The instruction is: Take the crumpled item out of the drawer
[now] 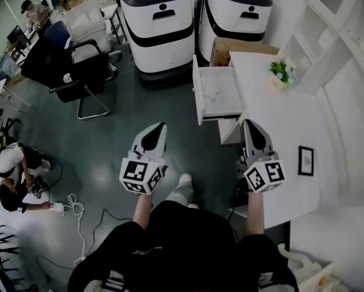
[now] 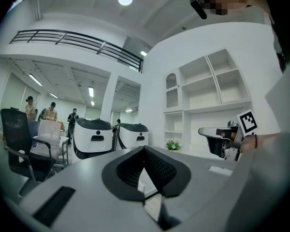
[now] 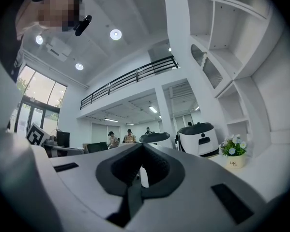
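Note:
The white drawer [image 1: 197, 91] stands pulled out from the white desk [image 1: 291, 132], its front facing left in the head view. A small pale wrinkled thing [image 1: 213, 93] shows faintly on the drawer floor. My left gripper [image 1: 161, 126] hangs over the grey floor, below and left of the drawer, its jaws shut and empty [image 2: 145, 151]. My right gripper [image 1: 248, 124] is at the desk's edge just below the drawer's near corner, also shut with nothing in it [image 3: 143, 146]. Both point level toward the far side of the room. The drawer's inside does not show in either gripper view.
Two large white-and-black machines [image 1: 156, 23] [image 1: 233, 14] stand beyond the drawer, with a cardboard box [image 1: 221, 50] beside them. A flower pot [image 1: 282, 72] and a small framed picture [image 1: 305, 160] are on the desk. A black chair [image 1: 78, 72], floor cables and people are at the left.

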Available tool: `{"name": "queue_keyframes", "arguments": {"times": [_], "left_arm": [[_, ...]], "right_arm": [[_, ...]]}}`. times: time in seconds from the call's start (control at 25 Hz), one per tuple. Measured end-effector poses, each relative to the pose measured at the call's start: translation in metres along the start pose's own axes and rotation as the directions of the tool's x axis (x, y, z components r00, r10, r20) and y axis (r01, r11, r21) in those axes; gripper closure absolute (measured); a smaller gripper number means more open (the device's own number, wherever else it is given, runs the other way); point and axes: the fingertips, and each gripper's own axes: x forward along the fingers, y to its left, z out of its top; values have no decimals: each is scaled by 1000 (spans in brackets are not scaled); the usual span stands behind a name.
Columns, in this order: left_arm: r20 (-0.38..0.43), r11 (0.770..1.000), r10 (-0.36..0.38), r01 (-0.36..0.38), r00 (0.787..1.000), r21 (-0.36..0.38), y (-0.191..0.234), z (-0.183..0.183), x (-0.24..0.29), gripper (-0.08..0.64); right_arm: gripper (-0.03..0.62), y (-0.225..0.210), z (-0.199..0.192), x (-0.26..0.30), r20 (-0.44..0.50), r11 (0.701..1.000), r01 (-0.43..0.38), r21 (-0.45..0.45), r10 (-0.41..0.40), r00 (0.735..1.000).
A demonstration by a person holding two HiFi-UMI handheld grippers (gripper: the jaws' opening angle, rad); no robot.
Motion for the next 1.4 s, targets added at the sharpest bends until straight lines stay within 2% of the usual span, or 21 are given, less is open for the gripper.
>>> {"name": "queue_keyframes", "arguments": {"times": [0.4, 0.72, 1.04, 1.28, 1.4], "left_arm": [[-21, 998, -62, 62, 998, 4, 41, 0, 94, 563], [-50, 994, -111, 111, 993, -8, 57, -11, 145, 562], [-106, 989, -139, 132, 985, -68, 68, -37, 193, 563], [-161, 988, -132, 116, 978, -102, 79, -59, 235, 562], [-184, 984, -151, 130, 971, -119, 81, -66, 260, 561]], "right_arm": [[600, -44, -23, 77, -63, 999, 52, -6, -52, 997], [600, -73, -44, 111, -110, 992, 122, -19, -123, 986], [600, -106, -73, 142, -182, 983, 183, -11, -182, 966], [600, -134, -95, 177, -230, 983, 179, 31, -168, 959], [600, -151, -103, 200, -250, 985, 168, 41, -152, 956]]}}
